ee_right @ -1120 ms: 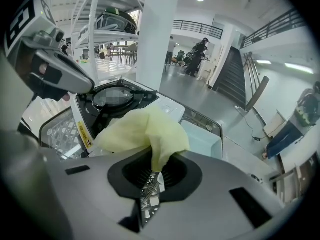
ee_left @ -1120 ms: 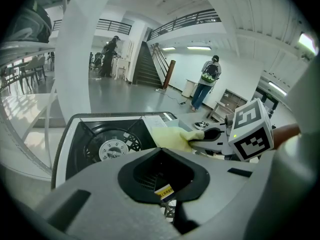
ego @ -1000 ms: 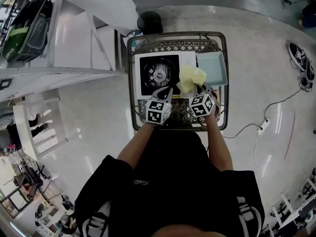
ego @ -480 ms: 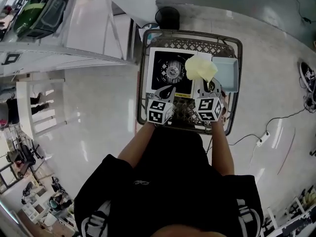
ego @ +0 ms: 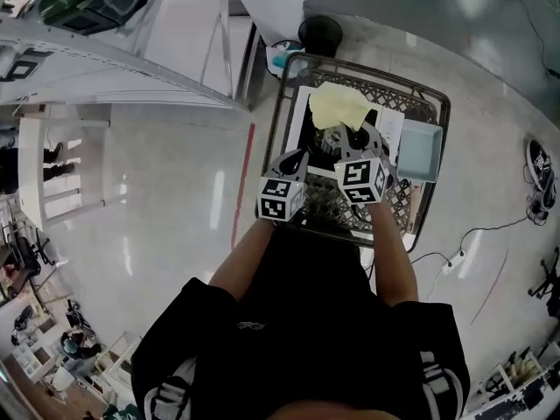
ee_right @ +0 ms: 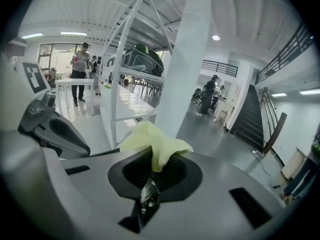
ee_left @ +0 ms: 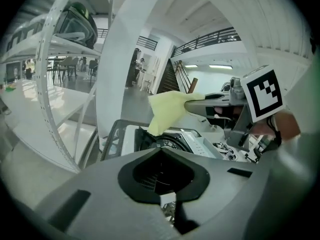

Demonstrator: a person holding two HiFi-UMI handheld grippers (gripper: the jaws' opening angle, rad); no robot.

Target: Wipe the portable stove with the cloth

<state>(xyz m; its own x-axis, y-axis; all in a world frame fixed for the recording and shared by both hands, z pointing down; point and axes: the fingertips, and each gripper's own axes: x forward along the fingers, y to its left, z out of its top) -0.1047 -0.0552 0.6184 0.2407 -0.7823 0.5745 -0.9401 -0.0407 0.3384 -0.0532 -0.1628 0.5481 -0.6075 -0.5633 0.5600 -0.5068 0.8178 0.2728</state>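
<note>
Hanging from the right gripper (ego: 343, 138), whose jaws are clamped on a fold of it, the yellow cloth (ego: 337, 106) is held over the far part of the portable stove (ego: 311, 138); whether it touches the stove cannot be told. The stove is set in the left half of the wire basket (ego: 332, 201), with a pale blue tray (ego: 418, 151) lodged against the right edge. The left gripper (ego: 296, 160) is held near the stove's near-left corner, jaws closed together on nothing. The burner is partly screened by the cloth and the grippers. A white shelf rack (ego: 175, 68) is seen left of the basket, and a black round bin (ego: 319, 35) beyond its far edge.
</note>
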